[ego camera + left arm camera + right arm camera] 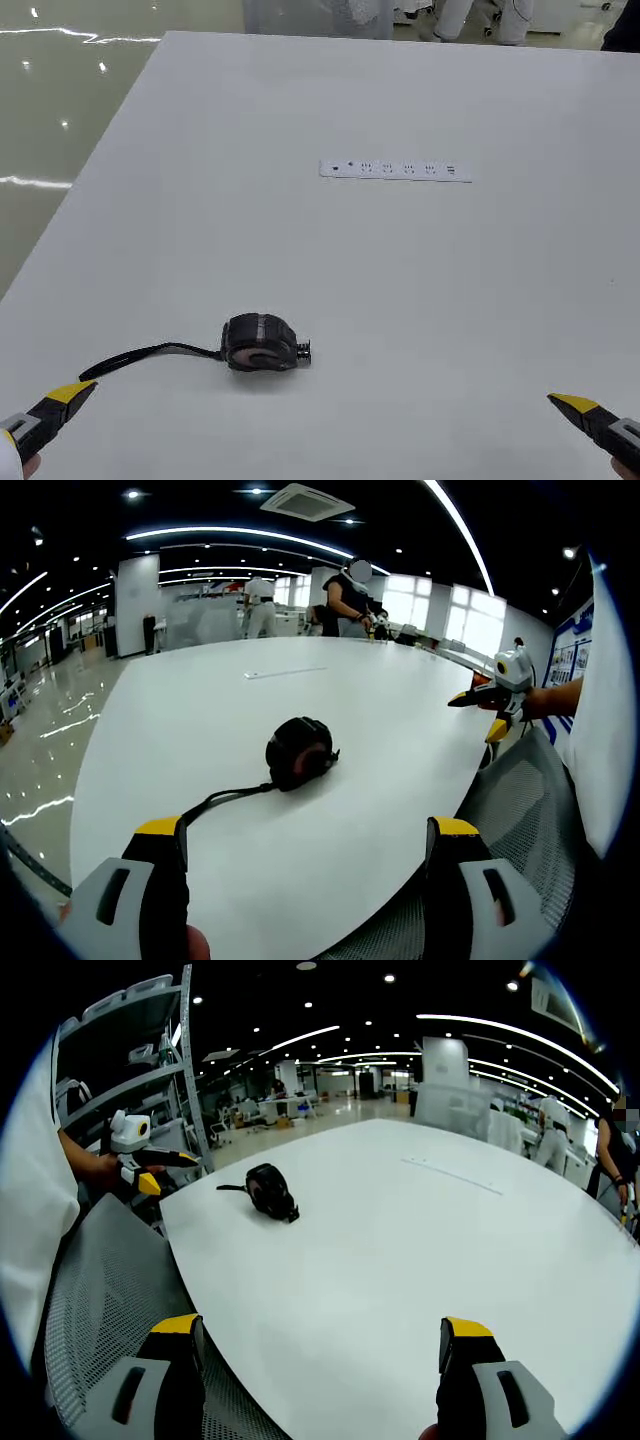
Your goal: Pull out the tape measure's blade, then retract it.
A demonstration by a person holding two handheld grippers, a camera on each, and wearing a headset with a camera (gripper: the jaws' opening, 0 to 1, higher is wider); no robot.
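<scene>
Tape measure (pixel 262 345) sat on the white table (pixel 420 290), down near the person's edge and left of the middle in the head view. Chunky black case, with the little end hook (pixel 305 350) poking out of its right side, so the blade looked fully wound in. Its black wrist strap (pixel 140 356) trailed off to the left across the tabletop and ended just beside the yellow tip of the left gripper (pixel 72 392). Touching or not, couldn't tell from any view.

Left gripper was released, jaws spread wide in its own view with nothing between them but bare table. The tape measure lay ahead of it, roughly in line with the gap. Right gripper (pixel 572 402) was the same deal: jaws wide apart, gripping nothing, hanging at the near edge well off to the right of the tape measure. Each gripper also showed up in the other's view, near the table edge.

Further up the table a white power strip (pixel 395 170) lay flat, well apart from everything else. Grey mesh (pixel 110 1290) showed just below the table edge in both gripper views. A couple of people (pixel 345 600) stood at the far end of the table, and a metal shelving rack (pixel 130 1050) stood off to one side in the right gripper view.
</scene>
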